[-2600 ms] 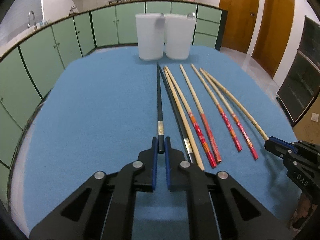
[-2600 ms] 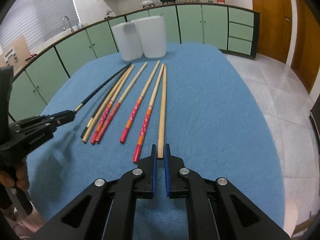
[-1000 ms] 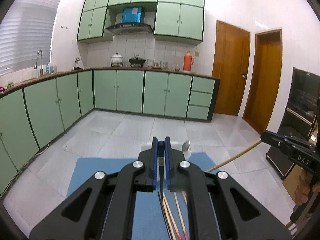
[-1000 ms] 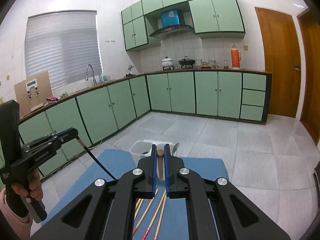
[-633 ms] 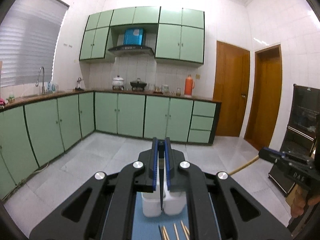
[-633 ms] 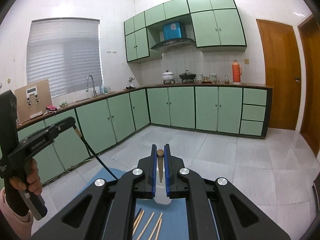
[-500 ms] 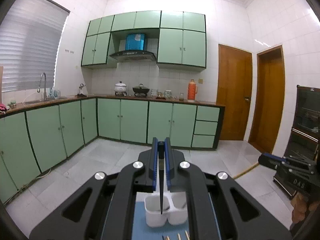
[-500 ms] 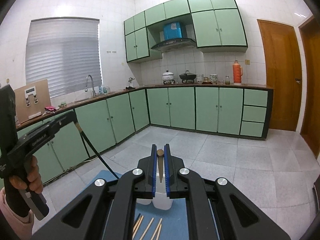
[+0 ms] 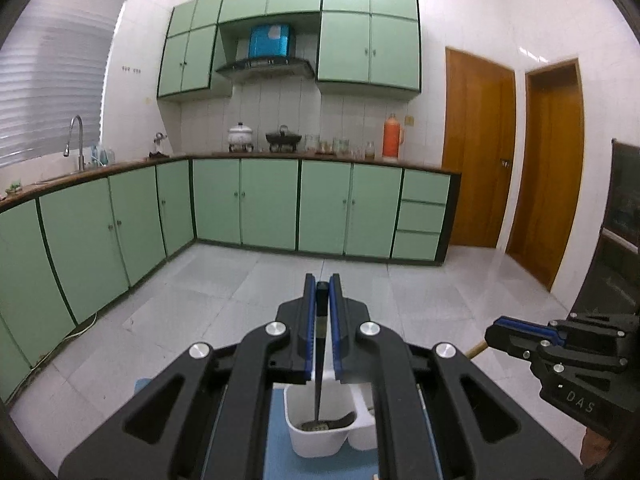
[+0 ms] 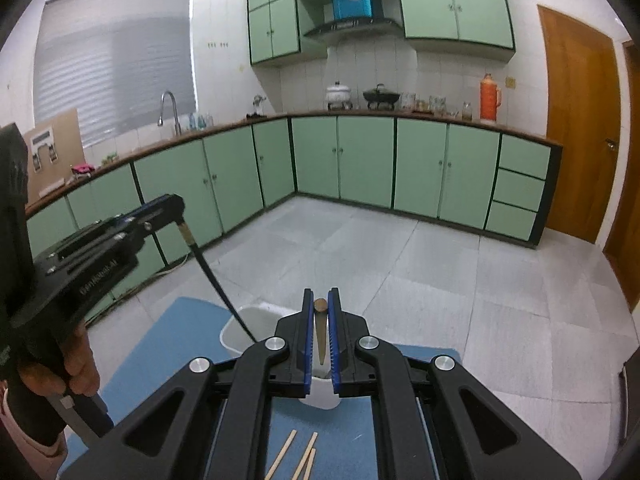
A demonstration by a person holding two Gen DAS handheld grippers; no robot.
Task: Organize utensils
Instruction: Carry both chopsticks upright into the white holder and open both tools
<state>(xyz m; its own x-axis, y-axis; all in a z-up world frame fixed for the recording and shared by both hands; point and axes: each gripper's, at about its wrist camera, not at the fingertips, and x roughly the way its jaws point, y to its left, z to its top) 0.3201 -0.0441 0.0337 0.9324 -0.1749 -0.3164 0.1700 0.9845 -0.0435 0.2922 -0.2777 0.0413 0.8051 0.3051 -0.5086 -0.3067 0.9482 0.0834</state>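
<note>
Chopsticks hang from both of your tools, the black chopstick (image 9: 319, 364) pinched in the left gripper (image 9: 322, 320) over the left white container (image 9: 316, 436), the wooden chopstick (image 10: 320, 336) in the right gripper (image 10: 320, 336) above the right white container (image 10: 320, 394); letting go before each tip is well inside may drop it onto the blue tabletop (image 10: 168, 344).

Plenty of open air above my bins (image 9: 316, 440), nothing overhead. The only things crowding me are my other gripper (image 9: 520, 330) close on the right and the chopsticks (image 10: 304, 458) lying on the mat (image 10: 160, 344).
</note>
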